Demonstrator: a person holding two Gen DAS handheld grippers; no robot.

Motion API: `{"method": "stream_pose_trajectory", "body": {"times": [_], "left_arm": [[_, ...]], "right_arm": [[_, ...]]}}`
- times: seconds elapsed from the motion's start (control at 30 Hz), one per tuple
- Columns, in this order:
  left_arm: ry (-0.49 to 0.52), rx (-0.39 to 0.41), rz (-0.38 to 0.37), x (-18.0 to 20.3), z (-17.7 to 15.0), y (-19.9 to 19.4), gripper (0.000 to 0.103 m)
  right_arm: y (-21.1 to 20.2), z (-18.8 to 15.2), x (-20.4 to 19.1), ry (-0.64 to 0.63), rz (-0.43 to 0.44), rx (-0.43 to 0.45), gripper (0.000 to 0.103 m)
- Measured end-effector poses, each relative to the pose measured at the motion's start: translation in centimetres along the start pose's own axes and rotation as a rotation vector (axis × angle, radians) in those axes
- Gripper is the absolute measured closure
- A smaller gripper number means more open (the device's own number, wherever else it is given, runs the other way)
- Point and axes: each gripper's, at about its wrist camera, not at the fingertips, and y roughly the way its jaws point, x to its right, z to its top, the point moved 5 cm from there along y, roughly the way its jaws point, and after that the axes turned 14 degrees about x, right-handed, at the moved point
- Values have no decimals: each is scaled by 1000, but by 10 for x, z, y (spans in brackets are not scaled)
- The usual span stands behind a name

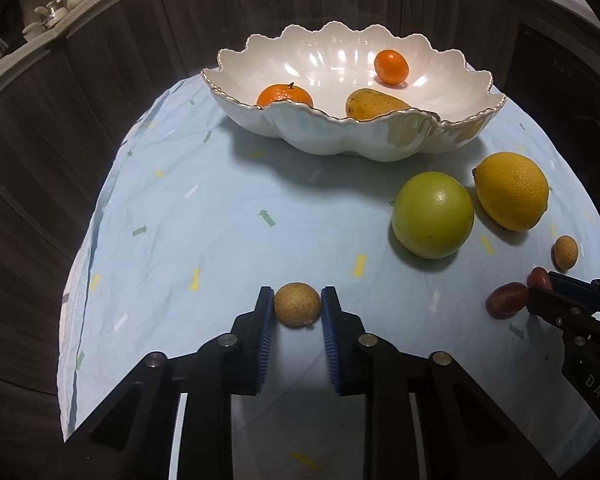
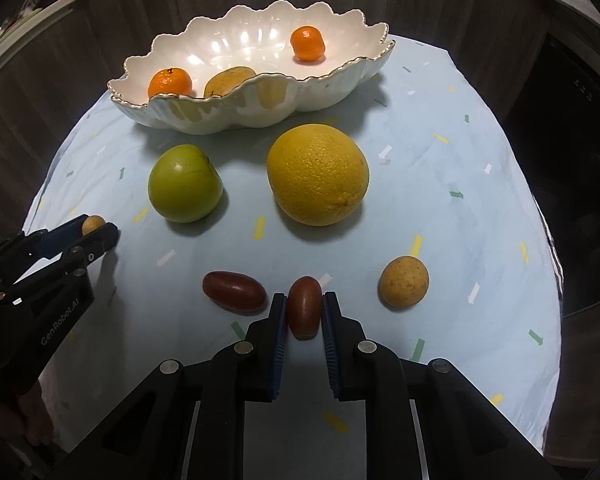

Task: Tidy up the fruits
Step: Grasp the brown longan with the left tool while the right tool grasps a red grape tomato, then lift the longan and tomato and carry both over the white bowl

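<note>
Two claws clenched at once, each on a small fruit low on the pale blue patterned tablecloth (image 1: 204, 216). Left gripper (image 1: 297, 303) closed on a round tan longan-like fruit (image 1: 297, 305), ribbed blue pads pinching it at nine and three o'clock, across its widest part, likely so it cannot roll out on the lift. Right gripper (image 2: 304, 310) closed on a dark red oval fruit (image 2: 304, 306), held lengthwise between the pads, probably because the narrow sides give the flatter contact. Just beside it, at nine o'clock in the right wrist view, a second dark red oval fruit (image 2: 234, 291) lying loose on the cloth; at three o'clock, a second speckled tan round fruit (image 2: 404, 282), also loose. Farther out, at eleven o'clock, a smooth green apple (image 2: 185, 183); at twelve, a large dimpled yellow orange (image 2: 318, 174), near each other but apart. Farthest, at twelve o'clock, a white scalloped gold-rimmed ceramic bowl (image 2: 260, 108), already holding two small orange mandarins (image 2: 170, 83) and a yellow mango-like fruit (image 2: 228, 80). Apparently the destination, with six fruits not yet inside.
</note>
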Motion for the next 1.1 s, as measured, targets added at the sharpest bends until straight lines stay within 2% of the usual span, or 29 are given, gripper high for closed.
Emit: {"method": "stream_pose_trajectory", "body": {"times": [0.53,1.1], "left_arm": [[19,36,7,1,8,-18,79],[19,114,20,-1,38,-50,79]], "right_arm": [[-15,6,1,5,-2,41,85],[-45,32,2,4,-9,149,85]]}}
